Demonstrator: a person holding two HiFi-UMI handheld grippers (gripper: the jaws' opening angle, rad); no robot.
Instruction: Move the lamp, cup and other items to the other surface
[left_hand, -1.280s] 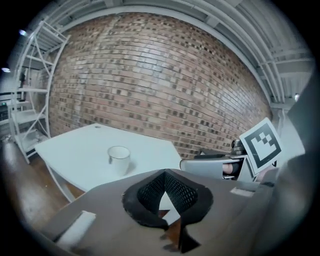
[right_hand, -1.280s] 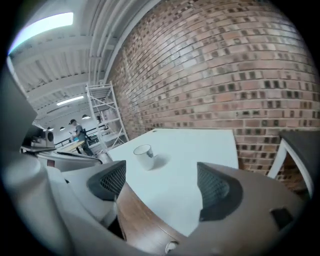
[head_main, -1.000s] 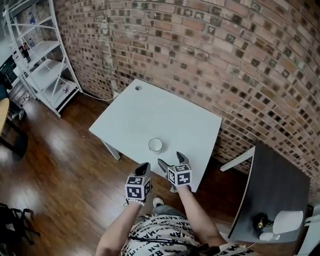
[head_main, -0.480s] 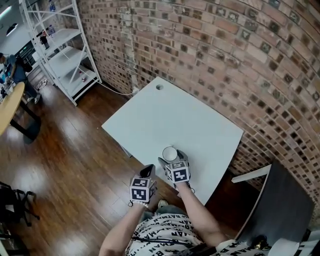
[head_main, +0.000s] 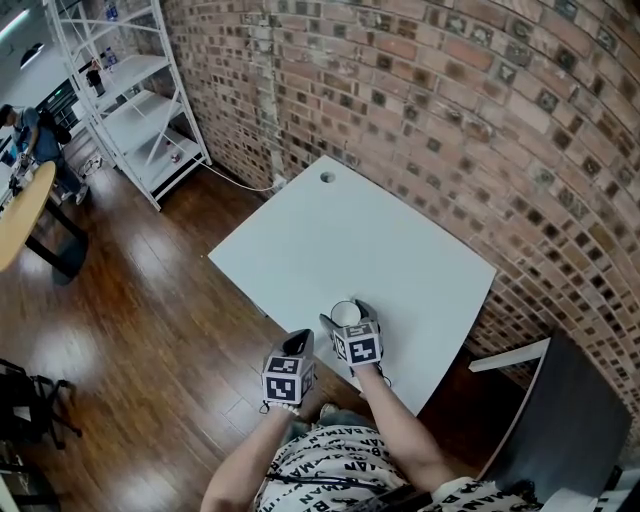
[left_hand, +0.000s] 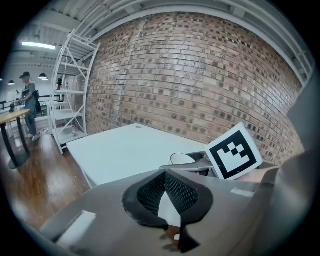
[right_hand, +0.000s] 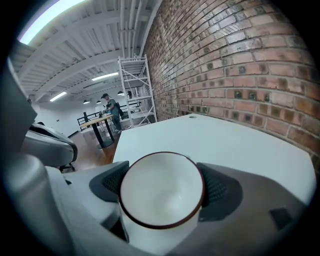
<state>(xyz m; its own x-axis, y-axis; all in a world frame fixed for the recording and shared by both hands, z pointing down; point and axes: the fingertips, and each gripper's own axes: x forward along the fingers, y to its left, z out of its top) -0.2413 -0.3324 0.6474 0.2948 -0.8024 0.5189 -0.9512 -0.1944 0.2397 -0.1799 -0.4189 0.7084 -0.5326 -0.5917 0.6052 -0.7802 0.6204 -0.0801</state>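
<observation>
Nearest the camera, the left gripper (head_main: 299, 341) is held just off the near edge of the white table (head_main: 340, 230), over the wooden floor (head_main: 150, 320). Its jaws are seen pressed together, and nothing can be made out between them. Just beside it, the right gripper (head_main: 347, 317) is set around the cup (head_main: 345, 312). Its jaws have just been closing, and the pads are seen laid against the cup's two sides. The cup is stood upright on the table near that near edge, its long axis vertical and its dark-rimmed mouth turned straight up. No handle can be made out. A cable hole (head_main: 327, 177) is seen at the table's far corner, before the brick wall (head_main: 450, 120).
</observation>
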